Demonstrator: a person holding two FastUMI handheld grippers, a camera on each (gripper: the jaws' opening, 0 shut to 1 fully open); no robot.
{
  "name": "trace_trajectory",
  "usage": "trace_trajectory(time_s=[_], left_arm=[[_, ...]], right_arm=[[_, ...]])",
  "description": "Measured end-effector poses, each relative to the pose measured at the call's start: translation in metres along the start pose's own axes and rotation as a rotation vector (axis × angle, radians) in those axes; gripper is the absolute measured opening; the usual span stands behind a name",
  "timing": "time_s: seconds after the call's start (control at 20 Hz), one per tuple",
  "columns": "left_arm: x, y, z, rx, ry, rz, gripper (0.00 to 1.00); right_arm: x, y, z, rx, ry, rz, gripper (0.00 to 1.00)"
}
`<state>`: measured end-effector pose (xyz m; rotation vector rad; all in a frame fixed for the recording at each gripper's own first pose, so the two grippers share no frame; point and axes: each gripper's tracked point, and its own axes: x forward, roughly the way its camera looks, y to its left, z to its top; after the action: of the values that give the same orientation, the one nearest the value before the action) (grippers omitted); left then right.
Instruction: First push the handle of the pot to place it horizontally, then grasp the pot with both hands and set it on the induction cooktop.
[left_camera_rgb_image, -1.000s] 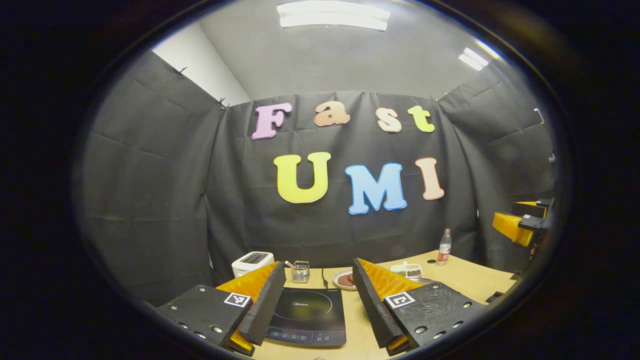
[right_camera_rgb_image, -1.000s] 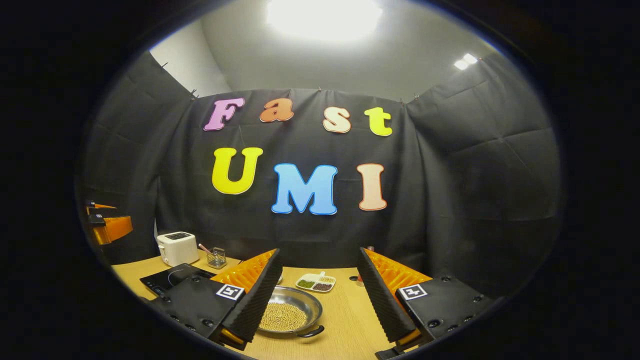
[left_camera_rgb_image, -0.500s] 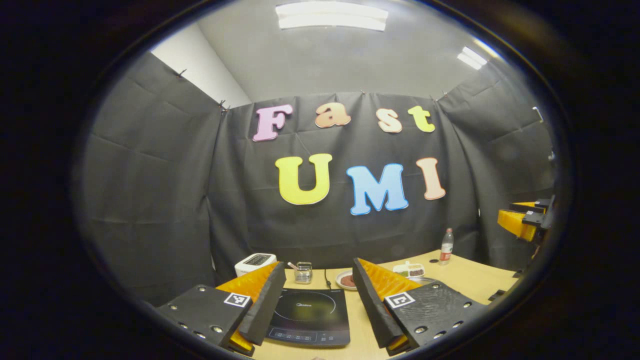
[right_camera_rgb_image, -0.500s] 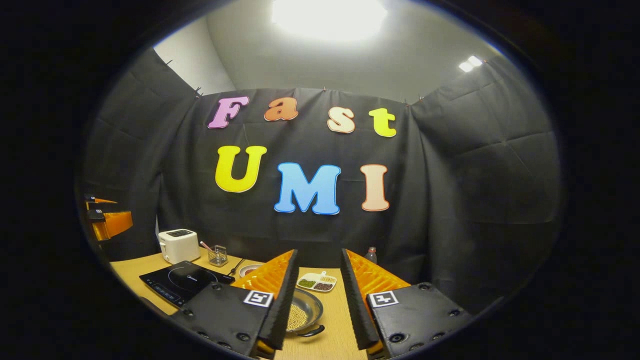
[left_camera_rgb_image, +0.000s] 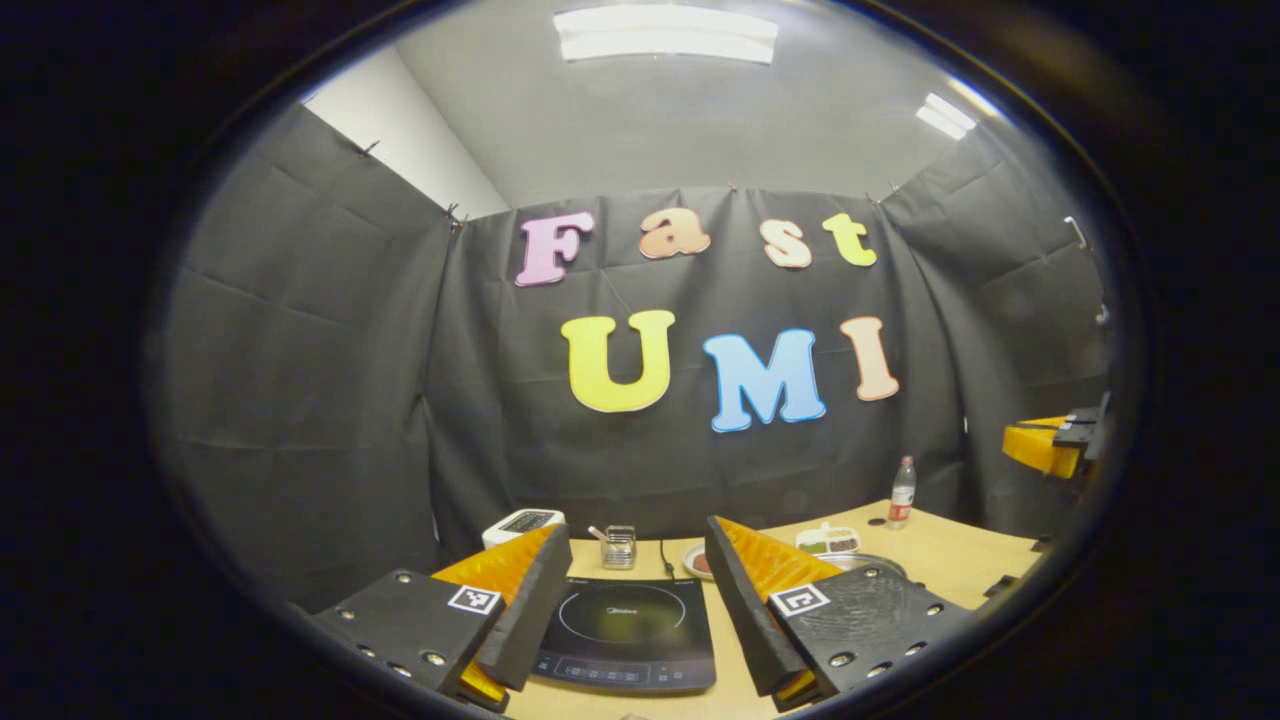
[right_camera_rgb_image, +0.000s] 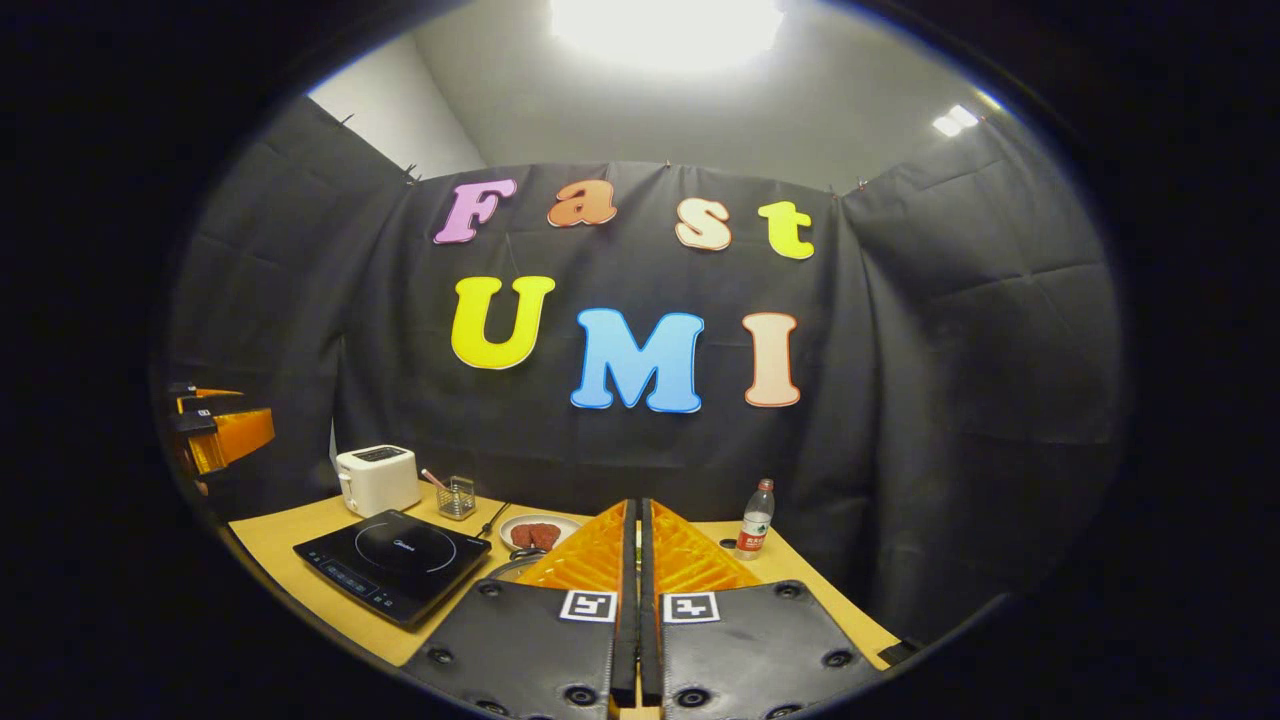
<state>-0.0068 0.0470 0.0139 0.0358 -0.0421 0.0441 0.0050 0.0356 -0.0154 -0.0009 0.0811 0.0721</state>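
Wooden table carries induction cooktop at left. Right gripper fingers together, empty, hiding most of pot. Left gripper fingers apart above cooktop. We risk blind push missing handle, sliding whole pot.

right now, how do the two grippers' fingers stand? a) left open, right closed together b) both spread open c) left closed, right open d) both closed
a: in the left gripper view the left gripper has its fingers spread wide over the black induction cooktop, while in the right gripper view the right gripper has its fingers pressed together with nothing between them.
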Motion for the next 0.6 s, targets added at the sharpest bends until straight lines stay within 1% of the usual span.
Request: trace_trajectory(time_s=[0.1, 0.15, 0.25, 0.3, 0.35, 0.4, 0.6], left_arm=[[0.001, 0.003, 0.004, 0.004, -0.007, -0.001, 0.8], [0.002, 0.005, 0.004, 0.005, -0.01, -0.002, 0.8], [0.005, 0.008, 0.004, 0.002, -0.01, -0.009, 0.8], [0.006, 0.011, 0.004, 0.004, -0.011, -0.011, 0.8], [0.007, 0.015, 0.003, 0.006, -0.013, -0.012, 0.8], [0.008, 0.019, 0.004, 0.007, -0.015, -0.012, 0.8], [0.011, 0.033, 0.001, 0.001, -0.016, -0.027, 0.8]], right_arm=[[-0.002, 0.003, -0.002, 0.007, 0.018, 0.019, 0.04], [0.002, 0.012, -0.012, 0.018, 0.041, 0.054, 0.03], [0.003, 0.017, -0.019, 0.015, 0.073, 0.074, 0.0], [0.003, 0.019, -0.022, 0.005, 0.084, 0.077, 0.02], [0.002, 0.026, -0.026, 0.0, 0.093, 0.091, 0.0], [0.002, 0.036, -0.03, -0.004, 0.109, 0.118, 0.03], [0.001, 0.056, -0.054, -0.018, 0.193, 0.167, 0.02]])
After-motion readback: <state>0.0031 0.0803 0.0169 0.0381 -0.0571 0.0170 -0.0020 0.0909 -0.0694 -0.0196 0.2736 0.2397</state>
